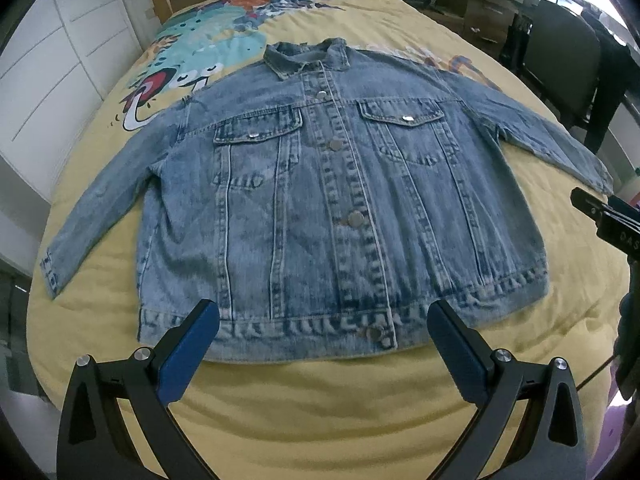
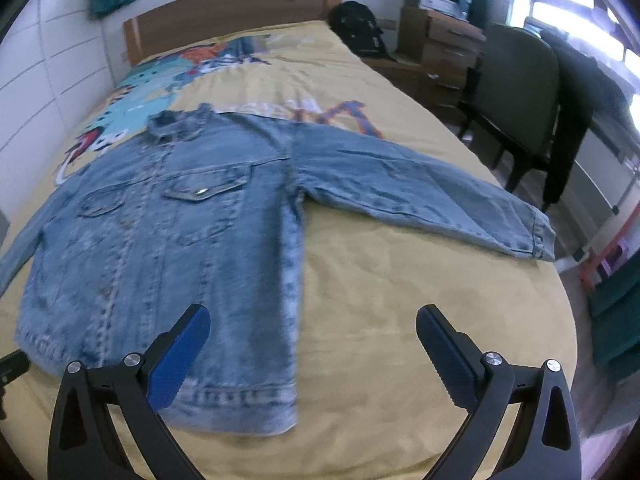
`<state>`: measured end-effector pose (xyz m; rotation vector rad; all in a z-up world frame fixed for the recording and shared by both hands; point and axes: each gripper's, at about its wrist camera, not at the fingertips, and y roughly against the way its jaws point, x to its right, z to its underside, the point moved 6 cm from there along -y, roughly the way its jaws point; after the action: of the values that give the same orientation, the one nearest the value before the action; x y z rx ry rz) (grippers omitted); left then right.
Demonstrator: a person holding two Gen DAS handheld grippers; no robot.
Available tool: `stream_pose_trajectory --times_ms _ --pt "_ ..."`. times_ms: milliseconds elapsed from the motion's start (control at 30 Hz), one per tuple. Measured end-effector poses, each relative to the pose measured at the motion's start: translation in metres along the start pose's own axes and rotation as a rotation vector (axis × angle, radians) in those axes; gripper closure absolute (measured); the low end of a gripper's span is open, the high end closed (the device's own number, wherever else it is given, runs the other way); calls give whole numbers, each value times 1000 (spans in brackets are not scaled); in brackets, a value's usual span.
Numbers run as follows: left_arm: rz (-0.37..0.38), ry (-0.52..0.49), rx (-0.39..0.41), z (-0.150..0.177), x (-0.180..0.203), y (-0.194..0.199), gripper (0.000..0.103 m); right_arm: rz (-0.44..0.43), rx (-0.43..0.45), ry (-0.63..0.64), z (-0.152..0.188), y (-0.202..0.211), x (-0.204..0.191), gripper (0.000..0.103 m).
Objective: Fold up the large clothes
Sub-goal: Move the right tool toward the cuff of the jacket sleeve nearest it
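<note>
The jacket (image 1: 320,200) lies flat, buttoned, on the bed (image 1: 320,408); in the blurred right view its left sleeve is cut off at 9 o'clock. Left gripper (image 1: 323,320) hovers wide over the hem; right gripper (image 2: 313,326), wide too, above the hem corner.

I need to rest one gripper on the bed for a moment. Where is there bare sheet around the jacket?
Bare yellow bedspread runs between the denim jacket hem and the near bed edge, under the open left gripper. Another patch lies between the right sleeve and the jacket's side, ahead of the open right gripper. The middle is covered by denim; beyond the collar the printed sheet is bare.
</note>
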<state>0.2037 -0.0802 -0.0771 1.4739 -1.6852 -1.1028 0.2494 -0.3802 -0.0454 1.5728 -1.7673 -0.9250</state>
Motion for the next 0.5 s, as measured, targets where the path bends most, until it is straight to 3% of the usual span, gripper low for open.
stream_pose_trajectory --times_ms 500 --pt "-48 -53 -5 -21 12 -22 1 73 -18 -186 -15 -53 97 0"
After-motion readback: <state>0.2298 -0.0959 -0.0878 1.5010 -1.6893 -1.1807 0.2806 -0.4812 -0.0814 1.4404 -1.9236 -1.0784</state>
